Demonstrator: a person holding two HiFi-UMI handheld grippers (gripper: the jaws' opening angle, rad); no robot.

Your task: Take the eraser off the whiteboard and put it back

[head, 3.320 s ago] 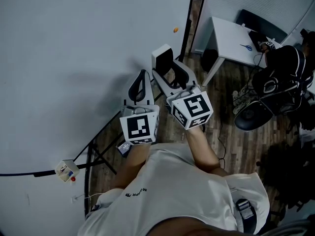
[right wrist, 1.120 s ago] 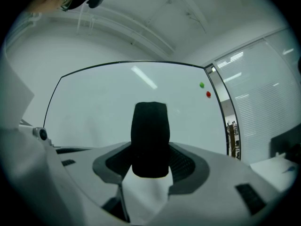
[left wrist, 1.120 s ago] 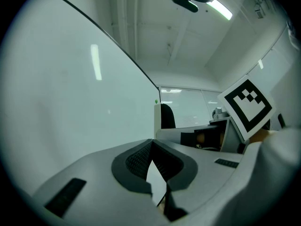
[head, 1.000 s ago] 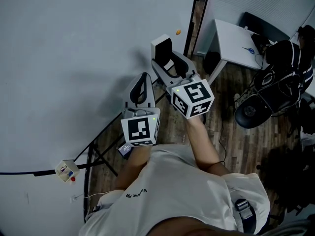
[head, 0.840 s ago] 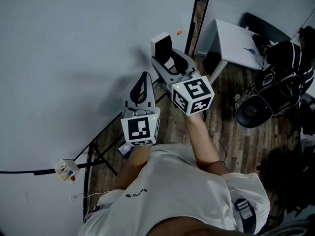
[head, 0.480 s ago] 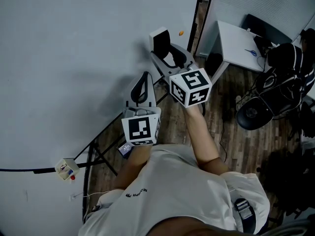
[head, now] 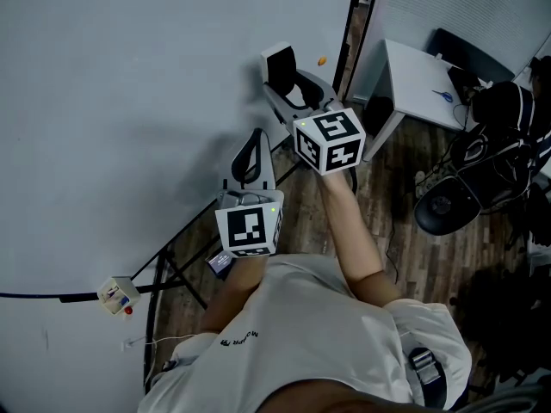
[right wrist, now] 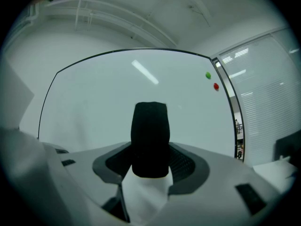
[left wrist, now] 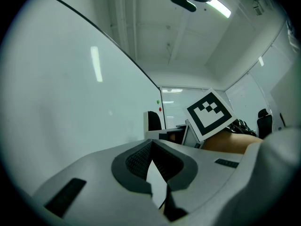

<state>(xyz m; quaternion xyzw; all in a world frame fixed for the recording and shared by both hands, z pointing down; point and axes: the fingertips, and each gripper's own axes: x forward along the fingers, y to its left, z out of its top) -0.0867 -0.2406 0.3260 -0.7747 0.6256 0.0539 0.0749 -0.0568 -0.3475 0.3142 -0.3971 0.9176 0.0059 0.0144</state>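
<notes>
the whiteboard (head: 129, 93) fills the left and middle of the head view, its dark frame edge running down beside a glass partition (head: 448, 3). below it we see the wooden floor (head: 405, 188), and at the bottom the white shirt (head: 327, 334) of the person who holds the tongs. a white desk (head: 422, 80) stands at the upper right, with a black office chair (head: 448, 205) and dark bags near it.

the left gripper (head: 252, 133) points toward the board below the right one; in the left gripper view its jaws are pressed together at the tips with nothing between them. the right gripper (head: 291, 91) reaches further up, near the board's right edge, its marker cube (head: 329, 140) turned toward the head camera. its jaws pinch the eraser (right wrist: 149, 138), which stands upright between them: black felt part above, white body lower down between the pads. in the head view the eraser lies close against the board's face, but we cannot tell whether it touches.

a small box (head: 114, 295) with a cable sits at the board's lower left. a green magnet (right wrist: 208, 75) and a red magnet (right wrist: 216, 86) sit near the board's right edge.
</notes>
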